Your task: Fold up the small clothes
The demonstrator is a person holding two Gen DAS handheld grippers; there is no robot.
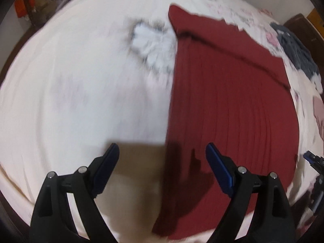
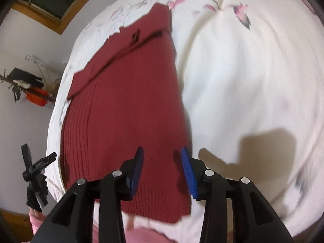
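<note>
The left gripper (image 1: 162, 154) was spread wide and held nothing. It hung over the bed (image 1: 70, 101), above the left edge of the red sweater (image 1: 222, 101). The right gripper (image 2: 162, 158) was spread too, but less, and was empty. It hung over the sweater's (image 2: 125, 111) near end. The sweater lay flat on the white flowered bed (image 2: 243, 81), with one part folded across its far end.
</note>
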